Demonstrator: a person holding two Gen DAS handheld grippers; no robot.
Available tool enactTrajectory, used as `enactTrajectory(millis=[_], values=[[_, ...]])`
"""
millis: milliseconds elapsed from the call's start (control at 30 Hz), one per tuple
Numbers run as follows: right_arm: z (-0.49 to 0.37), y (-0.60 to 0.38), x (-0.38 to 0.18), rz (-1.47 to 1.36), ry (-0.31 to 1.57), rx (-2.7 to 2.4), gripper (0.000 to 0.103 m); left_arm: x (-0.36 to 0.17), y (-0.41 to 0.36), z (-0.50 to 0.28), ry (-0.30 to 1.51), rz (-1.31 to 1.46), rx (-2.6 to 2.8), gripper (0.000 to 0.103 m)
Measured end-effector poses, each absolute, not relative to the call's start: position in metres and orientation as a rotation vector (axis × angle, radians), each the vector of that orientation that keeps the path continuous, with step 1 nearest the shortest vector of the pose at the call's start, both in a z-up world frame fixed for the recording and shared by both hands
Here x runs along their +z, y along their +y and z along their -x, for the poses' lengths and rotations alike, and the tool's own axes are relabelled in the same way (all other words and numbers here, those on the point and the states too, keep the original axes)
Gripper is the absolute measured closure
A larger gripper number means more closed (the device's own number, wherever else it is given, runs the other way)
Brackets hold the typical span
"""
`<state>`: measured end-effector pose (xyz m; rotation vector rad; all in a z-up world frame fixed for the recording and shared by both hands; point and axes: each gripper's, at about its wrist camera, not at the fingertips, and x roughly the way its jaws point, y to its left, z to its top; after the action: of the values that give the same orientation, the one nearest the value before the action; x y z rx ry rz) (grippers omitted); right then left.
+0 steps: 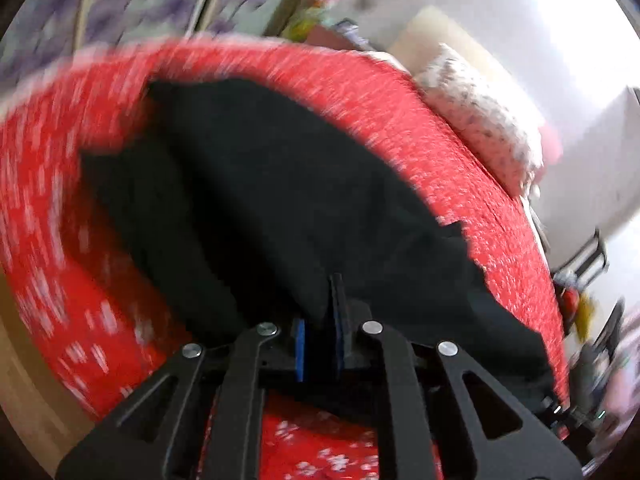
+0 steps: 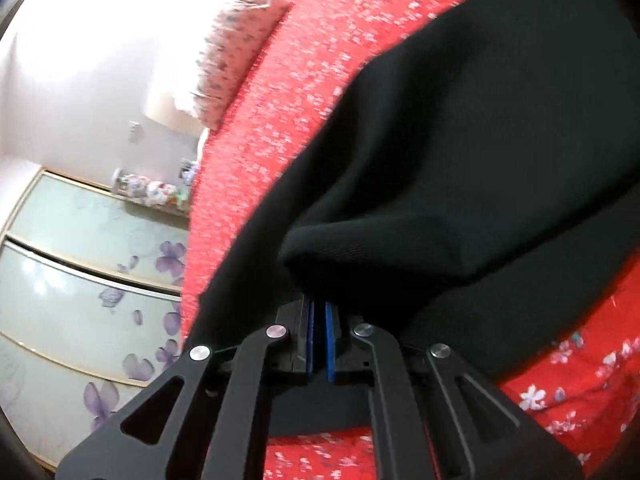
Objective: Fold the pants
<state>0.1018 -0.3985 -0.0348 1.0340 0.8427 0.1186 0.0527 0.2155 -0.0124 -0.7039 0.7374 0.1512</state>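
Nearest the lens, the black two-finger left gripper (image 1: 320,320) is clamped with its blue pads on a fold of the black, soft knit-fabric pants (image 1: 260,184), which lie spread over the bed's red bedspread with small white flowers (image 1: 460,152) and reach toward its near edge. The black two-finger right gripper (image 2: 319,320) likewise pinches a bunched edge of the pants. The cloth looks light, limp and not slippery, so I judge hems or waistband the best holds.

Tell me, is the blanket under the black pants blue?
No, the blanket under the black pants is red with small white flowers, as the right wrist view shows.
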Motion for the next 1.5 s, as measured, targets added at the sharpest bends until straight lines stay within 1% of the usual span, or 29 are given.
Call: enactTrajectory(millis=[100,133,200,300,500,533,567,600,633,733,833,900,967,1100,1167,1200,1233,1267,1300,1333,1400,1467,1500], values=[[-0.097,-0.398,-0.034,-1.034,0.834,0.121,0.099,-0.012,0.221,-0.053,0.683,0.754,0.148,0.087],[-0.095,-0.399,-0.032,-1.037,0.823,0.129,0.099,-0.012,0.22,-0.054,0.666,0.76,0.15,0.082],[-0.093,-0.401,-0.029,-1.047,0.798,0.144,0.099,-0.01,0.228,-0.052,0.637,0.788,0.141,0.075],[-0.089,-0.403,-0.019,-1.055,0.748,0.177,0.099,-0.011,0.243,-0.05,0.616,0.863,0.133,0.074],[-0.084,-0.404,0.004,-1.012,0.642,0.224,0.099,-0.006,0.274,-0.051,0.595,0.972,0.146,0.068],[-0.085,-0.402,0.003,-1.028,0.636,0.229,0.099,-0.007,0.274,-0.053,0.596,0.994,0.148,0.07],[-0.084,-0.405,0.002,-1.046,0.632,0.235,0.099,-0.006,0.278,-0.054,0.601,1.001,0.155,0.073],[-0.084,-0.407,0.0,-1.062,0.628,0.237,0.099,-0.004,0.279,-0.055,0.613,0.982,0.175,0.087],[-0.084,-0.41,-0.001,-1.082,0.619,0.239,0.099,0.0,0.277,-0.053,0.616,0.944,0.197,0.093],[-0.082,-0.415,-0.001,-1.11,0.587,0.249,0.099,0.006,0.275,-0.039,0.589,0.906,0.195,0.096],[-0.077,-0.419,0.0,-1.113,0.573,0.248,0.099,0.009,0.271,-0.02,0.557,0.906,0.2,0.097],[-0.076,-0.419,-0.003,-1.109,0.6,0.228,0.099,0.007,0.267,-0.012,0.552,0.895,0.216,0.097],[-0.077,-0.416,-0.012,-1.089,0.681,0.174,0.099,-0.003,0.263,-0.01,0.571,0.858,0.248,0.096],[-0.081,-0.415,-0.039,-1.067,0.86,0.09,0.099,-0.013,0.257,-0.016,0.607,0.809,0.291,0.088],[-0.083,-0.415,-0.045,-1.077,0.905,0.099,0.095,-0.002,0.251,-0.014,0.583,0.757,0.323,0.079],[-0.082,-0.416,-0.044,-1.071,0.922,0.108,0.089,0.002,0.248,-0.009,0.563,0.733,0.343,0.072],[-0.08,-0.416,-0.039,-1.043,0.938,0.115,0.081,0.01,0.243,-0.003,0.523,0.701,0.362,0.066],[-0.076,-0.416,-0.032,-1.007,0.939,0.116,0.075,0.016,0.238,0.002,0.495,0.673,0.376,0.064],[-0.072,-0.417,-0.025,-0.979,0.933,0.115,0.062,0.022,0.231,0.005,0.465,0.642,0.389,0.059],[-0.066,-0.419,-0.015,-0.938,0.921,0.109,0.051,0.03,0.223,0.009,0.435,0.609,0.396,0.054],[-0.056,-0.428,0.001,-0.883,0.872,0.076,0.051,0.046,0.199,0.016,0.368,0.532,0.377,0.047],[-0.041,-0.452,0.022,-0.851,0.763,0.001,0.051,0.059,0.173,0.019,0.315,0.454,0.333,0.04],[-0.028,-0.472,0.033,-0.844,0.674,-0.068,0.052,0.065,0.16,0.017,0.293,0.412,0.299,0.033]])
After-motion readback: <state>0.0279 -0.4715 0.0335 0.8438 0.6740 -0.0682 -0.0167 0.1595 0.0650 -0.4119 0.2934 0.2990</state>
